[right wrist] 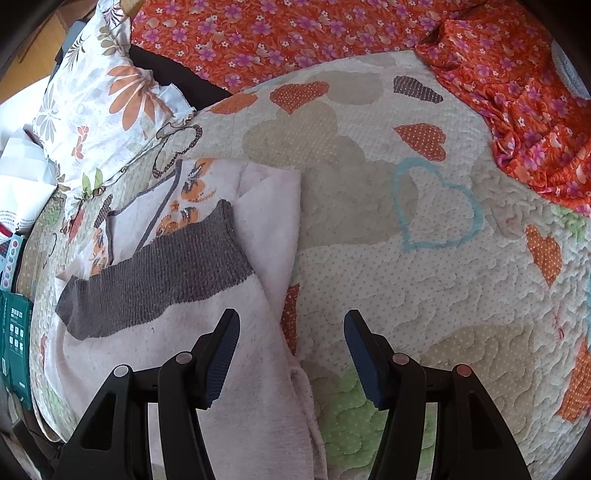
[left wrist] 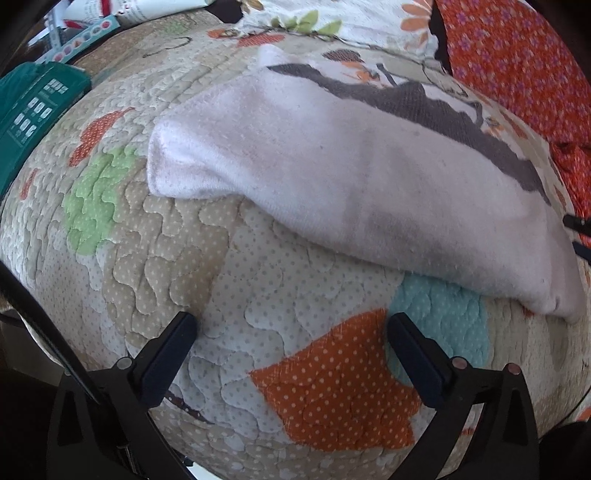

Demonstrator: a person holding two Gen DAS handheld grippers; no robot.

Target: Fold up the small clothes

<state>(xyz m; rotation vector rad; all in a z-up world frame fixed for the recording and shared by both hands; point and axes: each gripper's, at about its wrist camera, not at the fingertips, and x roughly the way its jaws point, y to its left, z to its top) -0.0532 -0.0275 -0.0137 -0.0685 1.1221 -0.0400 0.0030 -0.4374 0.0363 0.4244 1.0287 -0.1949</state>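
Observation:
A small pale pink garment point(left wrist: 369, 177) with a grey knitted band point(left wrist: 461, 122) lies folded on the quilted bedspread point(left wrist: 258, 295). My left gripper point(left wrist: 291, 328) is open and empty, hovering over bare quilt in front of the garment. In the right wrist view the same garment point(right wrist: 236, 369) lies at the lower left, its grey band point(right wrist: 159, 284) across it and an orange flower print point(right wrist: 192, 184) at its far end. My right gripper point(right wrist: 291, 325) is open over the garment's right edge, left finger above the cloth, right finger above the quilt.
An orange flowered cloth point(right wrist: 517, 110) covers the far right of the bed. A floral pillow point(right wrist: 103, 103) lies at the far left. A green box point(left wrist: 29, 114) and papers point(left wrist: 147, 11) sit off the bed's left edge.

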